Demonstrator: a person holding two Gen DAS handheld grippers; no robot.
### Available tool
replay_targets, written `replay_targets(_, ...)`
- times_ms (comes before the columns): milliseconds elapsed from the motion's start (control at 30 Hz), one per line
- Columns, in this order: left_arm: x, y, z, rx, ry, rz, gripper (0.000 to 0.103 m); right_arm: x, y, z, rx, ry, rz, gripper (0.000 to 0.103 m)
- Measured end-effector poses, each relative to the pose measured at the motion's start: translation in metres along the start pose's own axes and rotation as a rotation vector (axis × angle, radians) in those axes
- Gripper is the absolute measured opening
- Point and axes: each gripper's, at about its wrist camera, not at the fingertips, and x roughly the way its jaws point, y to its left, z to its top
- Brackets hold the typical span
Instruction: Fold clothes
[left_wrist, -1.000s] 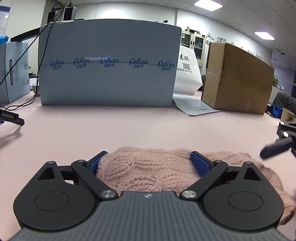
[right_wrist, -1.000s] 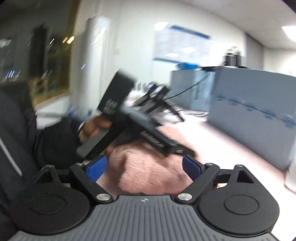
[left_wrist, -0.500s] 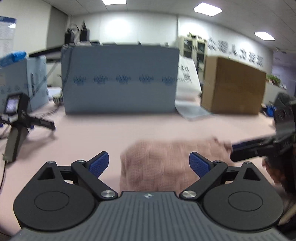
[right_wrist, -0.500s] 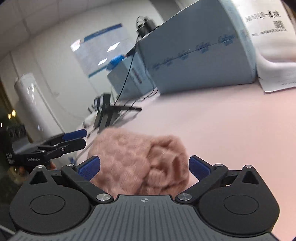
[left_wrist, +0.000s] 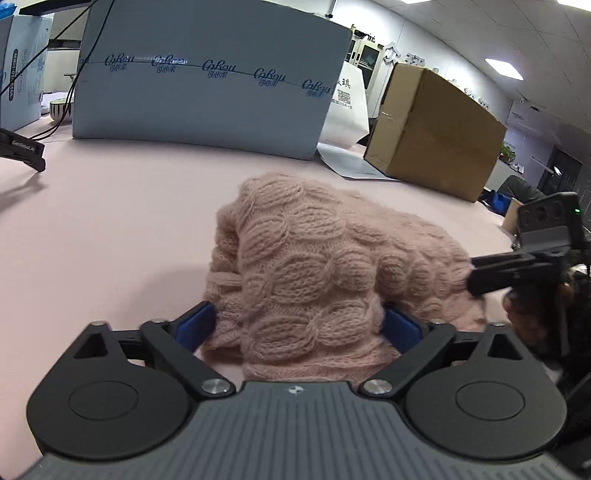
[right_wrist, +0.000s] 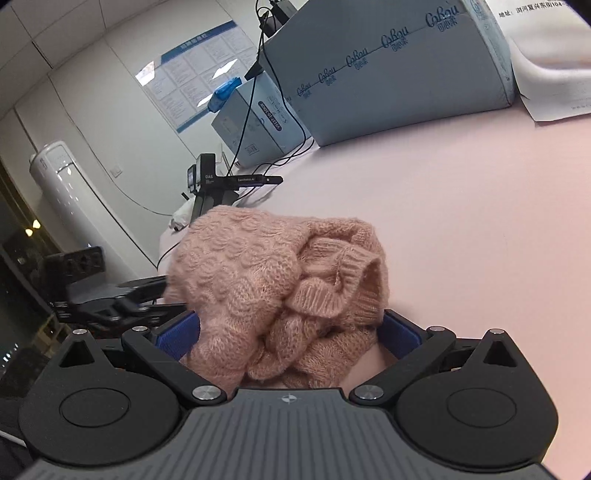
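A pink cable-knit sweater (left_wrist: 317, 266) lies bunched in a folded heap on the pink table (left_wrist: 110, 221). My left gripper (left_wrist: 299, 326) is open, its blue pads on either side of the heap's near edge. My right gripper (right_wrist: 288, 330) is open too, its pads straddling the heap (right_wrist: 273, 280) from the other side, where a ribbed cuff shows. The right gripper also shows at the right of the left wrist view (left_wrist: 517, 266). The left gripper shows at the left of the right wrist view (right_wrist: 122, 299).
A large grey-blue box (left_wrist: 207, 81) stands at the back of the table, with a brown cardboard box (left_wrist: 436, 136) and a white bag (left_wrist: 347, 107) to its right. A black camera stand (right_wrist: 210, 184) with cables and a smaller box (right_wrist: 255, 122) sit at the far left.
Both grippers have closed in on the sweater from opposite sides. The sweater has gone from a flat spread to a bunched heap between the open pads.
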Motion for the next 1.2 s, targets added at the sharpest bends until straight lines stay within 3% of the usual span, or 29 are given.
replay_targets(567, 0.04, -0.006, 0.024, -0.133, -0.009, 0.1, 0.103, 0.004, 0.004, 0.0, 0.048, -0.051, -0.057, 0.103)
replay_targets(600, 0.041, -0.007, 0.024, -0.132, -0.007, 0.107, 0.103, 0.004, 0.004, -0.001, 0.057, -0.062, -0.07, 0.098)
replay_targets(667, 0.042, -0.01, 0.024, -0.13, -0.007, 0.116, 0.099, 0.002, 0.002, -0.002, 0.091, -0.09, -0.106, 0.072)
replay_targets(700, 0.042, -0.011, 0.025, -0.128, -0.008, 0.114, 0.09, 0.001, -0.002, -0.002, 0.128, -0.101, -0.12, 0.054)
replay_targets(733, 0.042, -0.013, 0.026, -0.131, -0.006, 0.104, 0.077, 0.0, -0.008, -0.002, 0.17, -0.111, -0.122, 0.045)
replay_targets(767, 0.042, -0.014, 0.027, -0.141, -0.002, 0.091, 0.062, -0.001, -0.011, -0.002, 0.192, -0.117, -0.117, 0.042)
replay_targets(833, 0.045, -0.018, 0.031, -0.157, 0.011, 0.079, 0.046, -0.004, -0.01, -0.003, 0.195, -0.132, -0.112, 0.032)
replay_targets(867, 0.046, -0.022, 0.034, -0.154, 0.017, 0.085, 0.039, -0.005, -0.007, -0.003, 0.175, -0.14, -0.114, 0.03)
replay_targets(967, 0.045, -0.036, 0.043, -0.104, 0.023, 0.127, 0.031, -0.011, 0.0, -0.004, 0.13, -0.17, -0.127, 0.026)
replay_targets(1067, 0.047, -0.052, 0.055, -0.06, 0.026, 0.144, 0.031, -0.02, 0.002, -0.002, 0.12, -0.216, -0.144, 0.024)
replay_targets(1200, 0.053, -0.094, 0.083, 0.058, -0.028, 0.137, 0.031, -0.057, 0.006, 0.001, 0.095, -0.345, -0.181, 0.024)
